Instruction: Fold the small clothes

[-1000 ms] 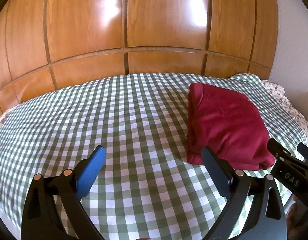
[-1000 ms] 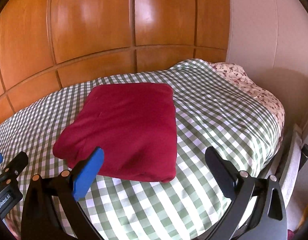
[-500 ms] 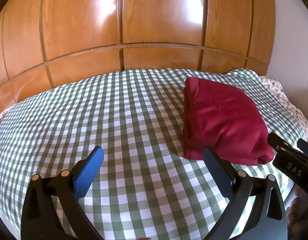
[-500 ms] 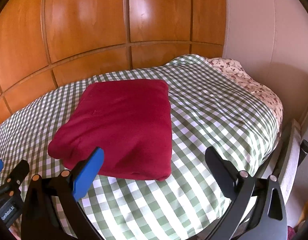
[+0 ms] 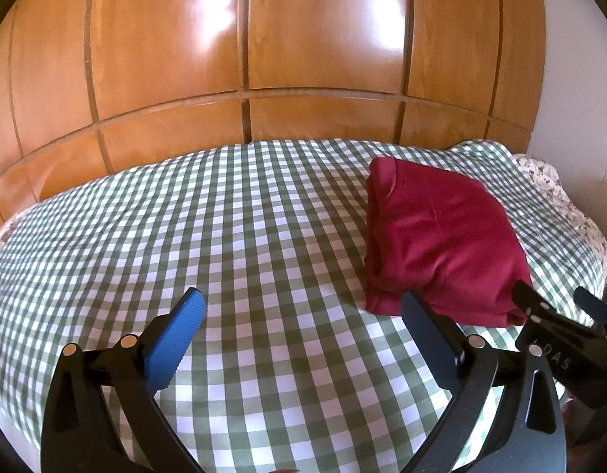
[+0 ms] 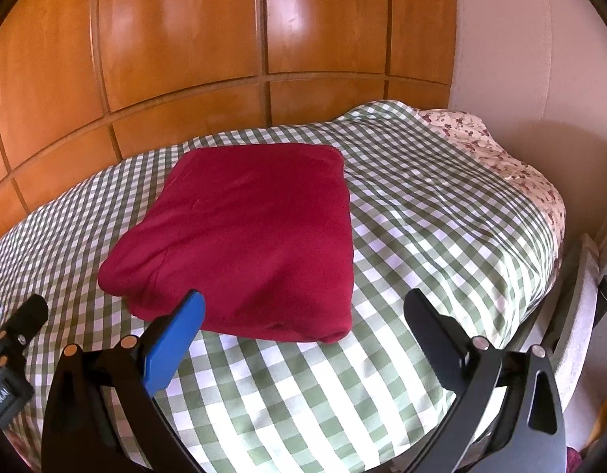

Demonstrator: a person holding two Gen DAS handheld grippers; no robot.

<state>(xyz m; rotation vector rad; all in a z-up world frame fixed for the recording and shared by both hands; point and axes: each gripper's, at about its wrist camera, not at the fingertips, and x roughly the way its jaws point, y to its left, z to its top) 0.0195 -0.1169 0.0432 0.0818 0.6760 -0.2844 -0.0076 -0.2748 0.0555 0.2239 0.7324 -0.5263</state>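
Observation:
A dark red garment (image 5: 441, 236) (image 6: 248, 240) lies folded into a thick rectangle on the green and white checked bedcover (image 5: 224, 236) (image 6: 421, 216). My left gripper (image 5: 303, 315) hovers open above the cover, to the left of the garment, nothing between its fingers. My right gripper (image 6: 307, 311) is open too, held just in front of the garment's near edge and apart from it. In the left wrist view the right gripper's body (image 5: 559, 331) shows at the right edge. The left gripper's body (image 6: 11, 339) appears at the left edge of the right wrist view.
A glossy wooden panelled wall (image 5: 264, 59) runs behind the bed. A floral sheet (image 6: 520, 165) shows at the bed's right end, beside a pale wall (image 6: 520, 59). The bed's right side drops off near a pale frame (image 6: 579, 335).
Both grippers have drawn back and risen a little, so the garment sits slightly farther off in both views. The garment has not moved, and both grippers stay open.

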